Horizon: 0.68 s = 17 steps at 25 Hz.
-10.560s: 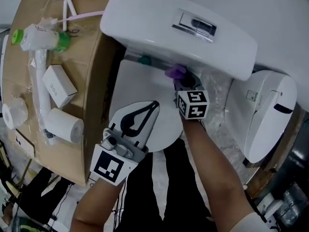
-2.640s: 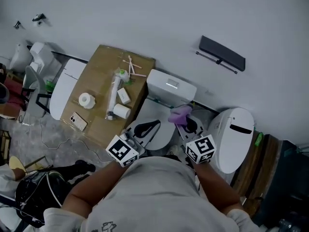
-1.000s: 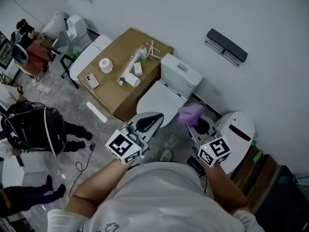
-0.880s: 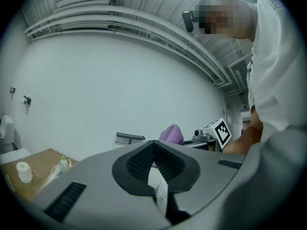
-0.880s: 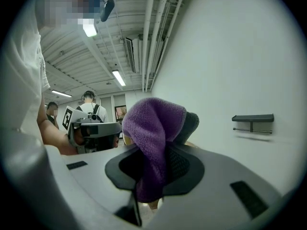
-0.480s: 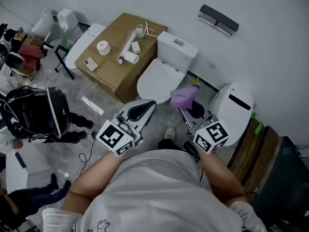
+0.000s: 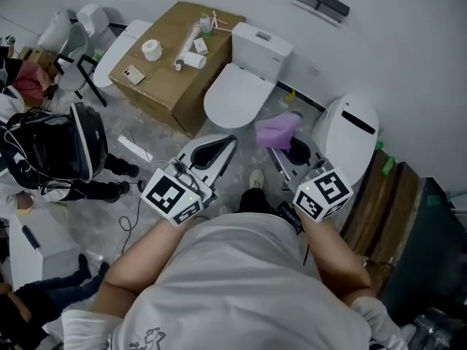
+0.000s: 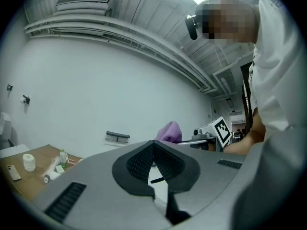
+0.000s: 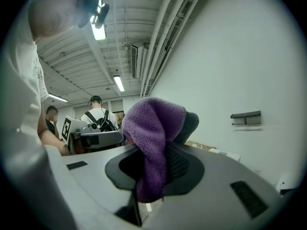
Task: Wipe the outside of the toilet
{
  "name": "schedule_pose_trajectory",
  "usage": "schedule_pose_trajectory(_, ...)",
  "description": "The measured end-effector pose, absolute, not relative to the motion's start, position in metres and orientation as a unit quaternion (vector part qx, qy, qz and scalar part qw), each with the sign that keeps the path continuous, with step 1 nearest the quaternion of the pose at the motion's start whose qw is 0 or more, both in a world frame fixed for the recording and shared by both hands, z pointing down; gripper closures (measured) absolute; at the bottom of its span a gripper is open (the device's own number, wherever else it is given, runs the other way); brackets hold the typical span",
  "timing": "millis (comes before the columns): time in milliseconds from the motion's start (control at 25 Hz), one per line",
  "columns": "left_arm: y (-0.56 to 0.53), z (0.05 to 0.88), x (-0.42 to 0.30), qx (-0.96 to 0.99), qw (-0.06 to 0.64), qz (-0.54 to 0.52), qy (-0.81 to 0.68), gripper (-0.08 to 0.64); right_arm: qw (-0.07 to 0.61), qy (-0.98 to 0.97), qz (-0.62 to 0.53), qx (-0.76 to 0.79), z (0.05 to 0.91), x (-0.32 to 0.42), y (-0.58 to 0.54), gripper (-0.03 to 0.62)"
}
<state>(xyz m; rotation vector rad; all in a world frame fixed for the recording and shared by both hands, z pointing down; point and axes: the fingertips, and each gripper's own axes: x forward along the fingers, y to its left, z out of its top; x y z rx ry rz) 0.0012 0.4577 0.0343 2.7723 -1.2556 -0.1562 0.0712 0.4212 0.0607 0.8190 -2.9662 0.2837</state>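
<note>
Between the clenched fingers of the right gripper [image 7: 283, 150] sits a bunched purple fleece cloth [image 7: 277, 130]; the left gripper [image 7: 222, 146] is closed, empty. Well beyond both fingertips stands the white ceramic toilet [image 7: 244, 86]: approach first, then press the cloth flat.

Toilet [image 7: 241, 97] stands against the far wall, tank [image 7: 261, 46] behind the bowl. Cardboard box [image 7: 164, 86] sits just left of it. On the box: paper roll [image 7: 152, 49], phone [image 7: 133, 74], second roll [image 7: 194, 60], and what may be a bottle [image 7: 206, 25] at the back edge. Second toilet [image 7: 350, 141] is to the right. Left gripper [image 7: 230, 140] and right gripper [image 7: 282, 141] hang in front of the toilet, apart from it. Cloth [image 7: 273, 130] is between the right gripper's jaws.
</note>
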Motion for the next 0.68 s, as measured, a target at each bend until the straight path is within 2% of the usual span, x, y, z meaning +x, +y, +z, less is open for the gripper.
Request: schedule_pose_trajectory(680,0.467,0.030,0.004,0.904,0.052,-0.065,-0.419,0.554,0.026,-0.960,0.096,0.262,0.057,0.075,0.441,0.508)
